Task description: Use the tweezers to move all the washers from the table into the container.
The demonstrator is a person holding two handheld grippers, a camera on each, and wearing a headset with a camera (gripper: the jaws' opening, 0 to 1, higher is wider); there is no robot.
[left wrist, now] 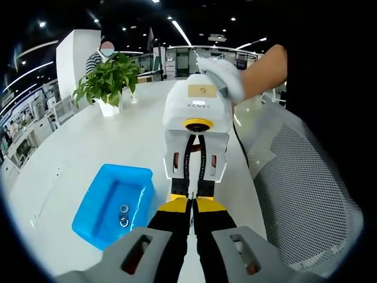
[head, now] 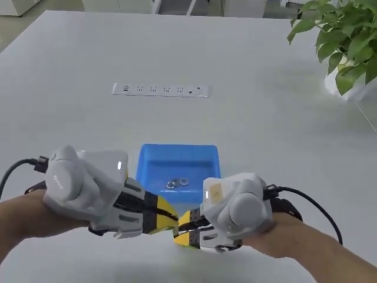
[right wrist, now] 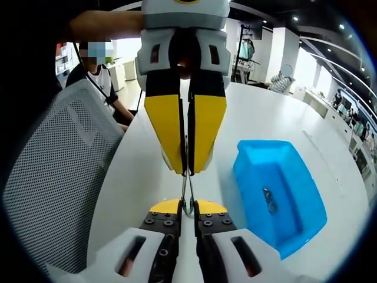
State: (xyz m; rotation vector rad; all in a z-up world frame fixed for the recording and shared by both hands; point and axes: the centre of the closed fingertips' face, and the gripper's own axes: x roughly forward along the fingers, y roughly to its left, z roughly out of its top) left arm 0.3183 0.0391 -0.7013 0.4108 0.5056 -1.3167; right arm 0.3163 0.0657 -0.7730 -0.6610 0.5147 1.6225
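Note:
A blue container (head: pixel 152 160) stands on the white table, and a few metal washers (head: pixel 177 183) lie in it. My two grippers meet tip to tip at the table's near edge, just in front of the container. The left gripper (head: pixel 168 217) points right and the right gripper (head: pixel 184 229) points left. In the right gripper view, thin metal tweezers (right wrist: pixel 186 180) run from between the left gripper's yellow jaws (right wrist: pixel 188 168) down into my right gripper (right wrist: pixel 187 207). Both pairs of jaws are closed on the tweezers. In the left gripper view, the container (left wrist: pixel 97 203) lies to the left of the shut left gripper (left wrist: pixel 192 203).
A white power strip (head: pixel 160 89) lies further back on the table. A potted plant (head: pixel 344 41) stands at the far right. A mesh office chair (left wrist: pixel 294 171) is next to the table's near edge. A person (right wrist: pixel 97 73) sits behind it.

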